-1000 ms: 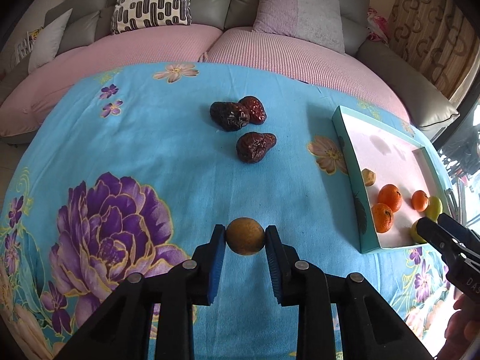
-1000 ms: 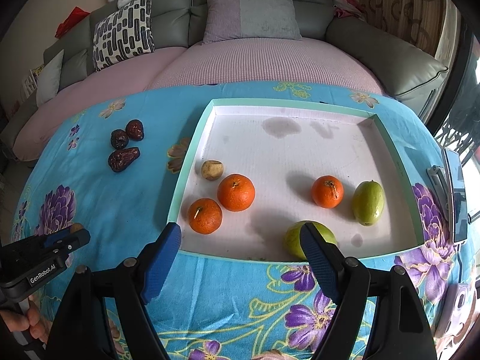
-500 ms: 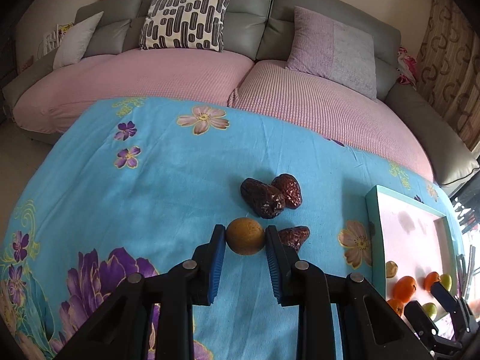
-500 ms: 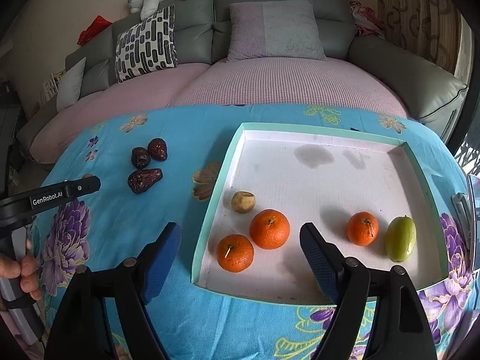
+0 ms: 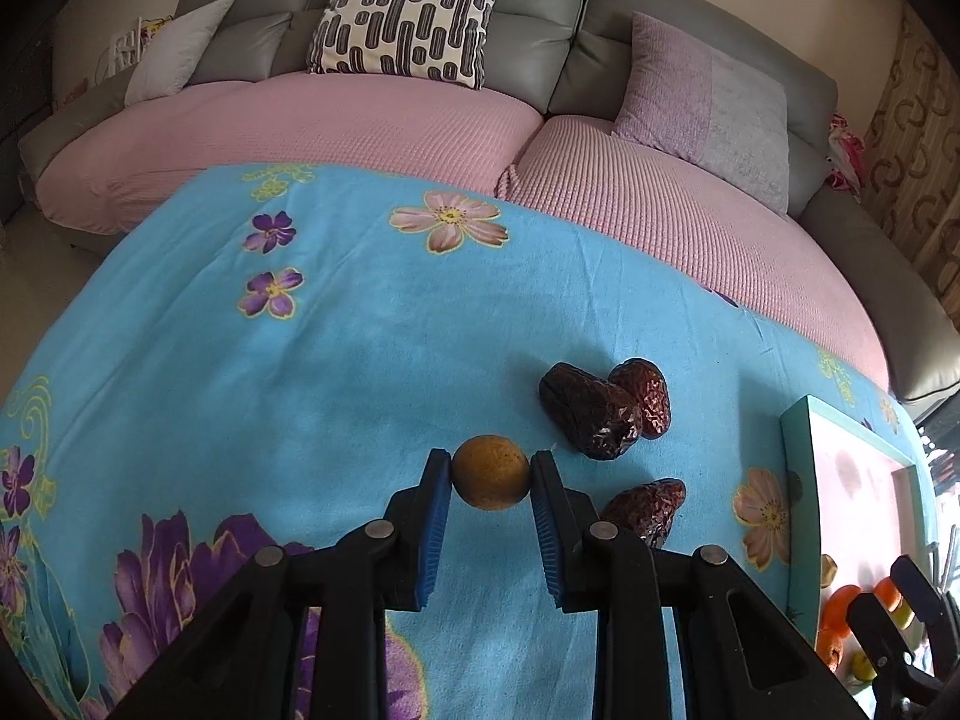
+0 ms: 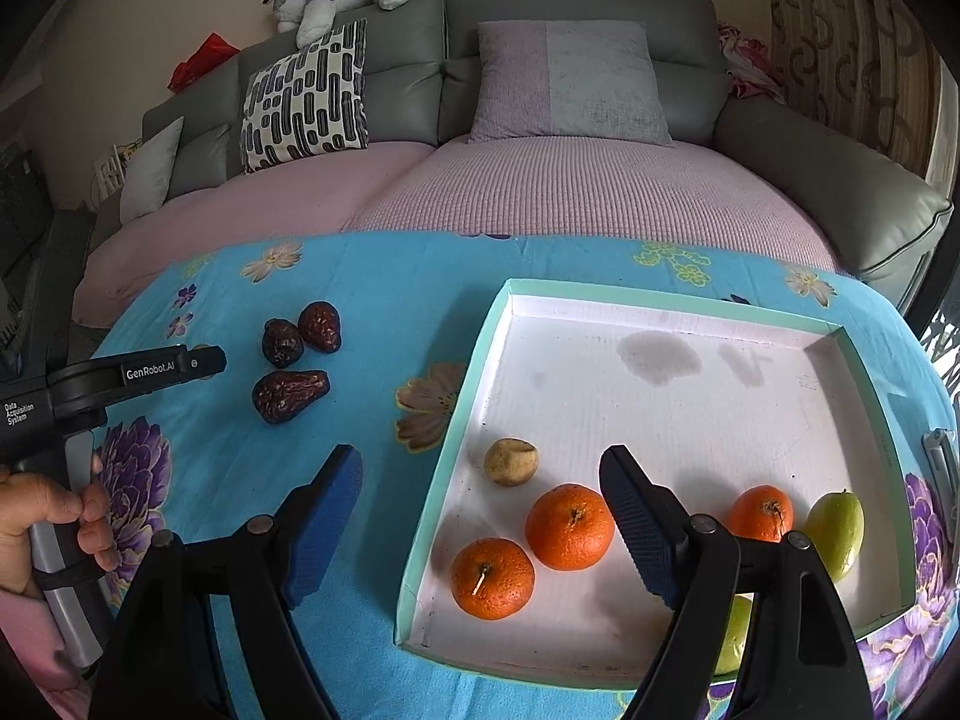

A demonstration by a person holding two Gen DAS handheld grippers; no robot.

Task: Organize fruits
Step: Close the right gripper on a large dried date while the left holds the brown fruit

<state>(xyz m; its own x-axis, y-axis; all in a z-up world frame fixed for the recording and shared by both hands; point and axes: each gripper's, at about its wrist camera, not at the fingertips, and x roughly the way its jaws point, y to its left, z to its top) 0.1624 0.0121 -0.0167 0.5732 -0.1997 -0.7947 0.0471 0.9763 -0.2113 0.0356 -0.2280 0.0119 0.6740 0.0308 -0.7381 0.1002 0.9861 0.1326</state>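
Gripping a small brown fruit [image 5: 491, 471] at lower centre, left gripper [image 5: 491, 480] now carrying it away from the tray [image 5: 795, 480] toward the three dates [image 5: 591, 419], which are looming larger, right of centre. Hanging wide and empty over the tray's near corner, right gripper [image 6: 480, 516]. Grouping by kind, seemingly.

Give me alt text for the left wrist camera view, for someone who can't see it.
The left gripper is shut on a small round brown fruit, held above a blue floral tablecloth. Three dark red dates lie just to its right, with the tray of fruit at the right edge and a pink-covered sofa behind.
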